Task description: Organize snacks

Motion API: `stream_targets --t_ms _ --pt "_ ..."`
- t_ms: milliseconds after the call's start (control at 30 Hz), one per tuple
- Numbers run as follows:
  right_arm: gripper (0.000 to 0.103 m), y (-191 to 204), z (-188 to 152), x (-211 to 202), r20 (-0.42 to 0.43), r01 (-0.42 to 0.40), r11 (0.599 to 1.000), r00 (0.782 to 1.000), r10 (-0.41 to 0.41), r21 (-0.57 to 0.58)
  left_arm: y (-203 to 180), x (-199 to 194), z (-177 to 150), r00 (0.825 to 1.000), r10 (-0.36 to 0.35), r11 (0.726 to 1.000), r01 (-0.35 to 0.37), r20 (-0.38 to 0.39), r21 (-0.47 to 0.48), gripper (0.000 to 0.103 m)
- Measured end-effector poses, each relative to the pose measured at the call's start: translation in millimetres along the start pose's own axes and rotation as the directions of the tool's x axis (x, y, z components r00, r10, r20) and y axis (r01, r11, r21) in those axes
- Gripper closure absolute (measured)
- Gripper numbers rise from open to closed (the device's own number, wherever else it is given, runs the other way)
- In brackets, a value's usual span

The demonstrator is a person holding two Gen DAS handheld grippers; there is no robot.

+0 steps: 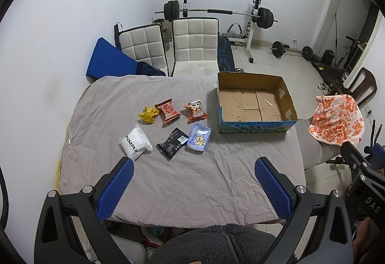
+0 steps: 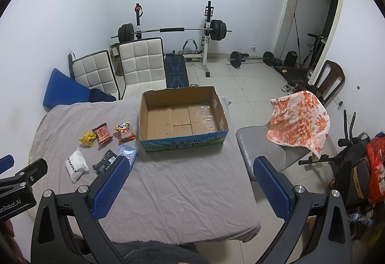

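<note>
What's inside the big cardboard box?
Nothing yet. The cardboard box shows only its bare folded bottom flaps with shiny tape. All six snack packets lie outside on the grey cloth. Its near inner wall is hidden.

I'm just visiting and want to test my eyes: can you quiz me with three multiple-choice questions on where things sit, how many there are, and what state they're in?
1. Where is the cardboard box relative to the snack packets?
A. to their right
B. to their left
C. under the table

2. How many packets lie on the grey cloth?
A. three
B. six
C. nine

3. The box is:
A. taped shut
B. full
C. open and empty

Answers: 1 A, it stands right of the light blue packet. 2 B, six can be counted. 3 C, its bare bottom shows.
</note>
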State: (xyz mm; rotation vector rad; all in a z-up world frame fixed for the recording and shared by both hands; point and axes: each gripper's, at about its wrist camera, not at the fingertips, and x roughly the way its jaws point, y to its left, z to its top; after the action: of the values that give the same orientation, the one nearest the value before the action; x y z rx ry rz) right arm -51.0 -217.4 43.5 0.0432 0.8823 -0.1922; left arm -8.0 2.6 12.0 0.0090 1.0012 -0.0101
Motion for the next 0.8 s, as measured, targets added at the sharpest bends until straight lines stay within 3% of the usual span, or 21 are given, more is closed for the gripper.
stream_targets --t_ms 800 --pt "0.000 5.3 5.7 -2.6 0.011 -0.010 1.000 1.000 0.010 -0.008 0.7 -3.1 1.9 1.000 -0.002 1.000 0.002 0.006 -0.007 0.000"
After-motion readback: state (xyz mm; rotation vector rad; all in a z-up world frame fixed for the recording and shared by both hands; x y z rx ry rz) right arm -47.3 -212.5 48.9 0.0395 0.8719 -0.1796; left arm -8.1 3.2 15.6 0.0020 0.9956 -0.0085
